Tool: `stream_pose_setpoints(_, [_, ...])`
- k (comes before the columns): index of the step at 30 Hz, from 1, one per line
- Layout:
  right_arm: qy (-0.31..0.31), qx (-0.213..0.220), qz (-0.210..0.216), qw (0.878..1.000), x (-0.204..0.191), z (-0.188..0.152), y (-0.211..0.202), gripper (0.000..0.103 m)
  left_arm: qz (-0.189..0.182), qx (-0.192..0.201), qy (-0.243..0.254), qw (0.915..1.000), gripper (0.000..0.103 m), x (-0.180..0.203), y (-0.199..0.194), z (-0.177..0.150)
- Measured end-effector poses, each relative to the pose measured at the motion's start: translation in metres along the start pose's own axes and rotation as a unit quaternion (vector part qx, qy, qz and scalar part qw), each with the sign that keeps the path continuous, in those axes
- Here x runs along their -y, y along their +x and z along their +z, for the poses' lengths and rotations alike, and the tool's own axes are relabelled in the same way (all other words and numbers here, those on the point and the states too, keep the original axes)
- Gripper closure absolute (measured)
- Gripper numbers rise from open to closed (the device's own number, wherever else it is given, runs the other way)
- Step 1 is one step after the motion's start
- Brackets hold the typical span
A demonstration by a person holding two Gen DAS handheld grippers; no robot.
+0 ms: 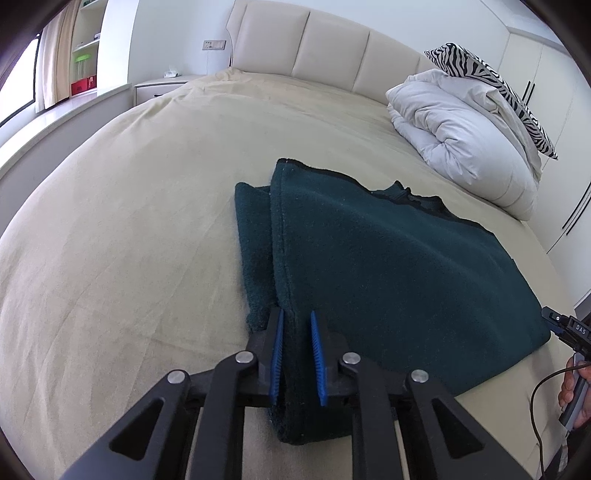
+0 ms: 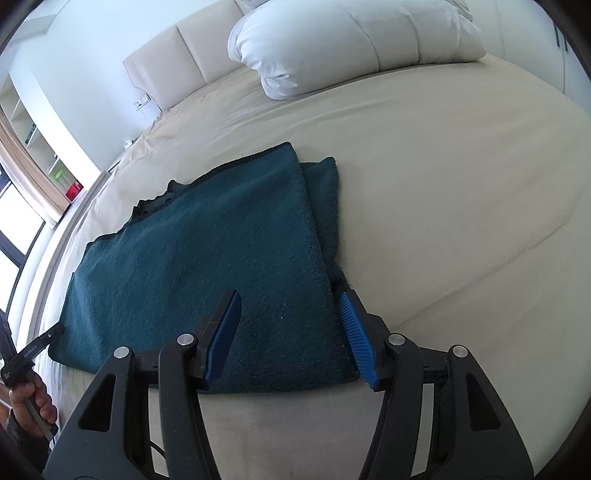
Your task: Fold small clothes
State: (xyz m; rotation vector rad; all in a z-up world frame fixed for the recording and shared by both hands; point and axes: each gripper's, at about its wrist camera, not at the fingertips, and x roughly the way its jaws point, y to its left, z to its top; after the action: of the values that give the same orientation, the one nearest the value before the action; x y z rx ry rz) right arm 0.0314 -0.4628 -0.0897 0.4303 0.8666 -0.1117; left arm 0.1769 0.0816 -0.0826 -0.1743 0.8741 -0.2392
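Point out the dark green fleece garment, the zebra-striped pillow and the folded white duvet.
Dark green fleece garment (image 1: 388, 266): left wrist view, middle of its folded top layer.
Zebra-striped pillow (image 1: 476, 70): left wrist view, upper striped face, above the duvet.
Folded white duvet (image 2: 351, 33): right wrist view, middle of its front bulge.

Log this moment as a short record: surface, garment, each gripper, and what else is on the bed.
surface: bed with a beige cover
garment: dark green fleece garment, partly folded, lying flat
left gripper: closed on the garment's near corner
right gripper: open, jaws straddling the other near corner
other items: white duvet and zebra pillow by the headboard
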Motion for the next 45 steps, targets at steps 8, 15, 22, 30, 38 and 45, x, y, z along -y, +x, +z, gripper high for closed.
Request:
stream_pose_setpoints(8, [-0.014, 0.001, -0.009, 1.0, -0.006, 0.0, -0.001, 0.048, -0.009, -0.002, -0.017, 0.9998, 0.096, -0.005, -0.002, -0.006])
stream_pose_setpoints(15, [-0.009, 0.01, -0.015, 1.0, 0.002, 0.004, -0.009, 0.048, -0.016, -0.004, -0.031, 0.9994, 0.096, -0.008, -0.004, -0.008])
stream_pose_setpoints(22, [-0.047, -0.018, -0.022, 0.998, -0.006, -0.001, 0.008, 0.072, -0.018, -0.008, -0.035, 0.9992, 0.096, -0.01, -0.006, -0.011])
stream_pose_setpoints(30, [-0.058, 0.004, -0.053, 0.997, -0.009, -0.004, 0.0, 0.098, -0.023, -0.002, -0.039, 0.999, 0.096, -0.01, -0.012, -0.015])
stream_pose_setpoints(38, [-0.024, 0.008, -0.048, 0.999, 0.008, -0.03, -0.013, 0.099, -0.028, -0.011, -0.045, 0.9986, 0.096, -0.02, -0.015, -0.037])
stream_pose_setpoints(45, [-0.014, 0.004, -0.048, 0.999, 0.013, -0.046, -0.008, 0.099, -0.037, -0.011, -0.054, 0.9978, 0.096, -0.026, -0.017, -0.037])
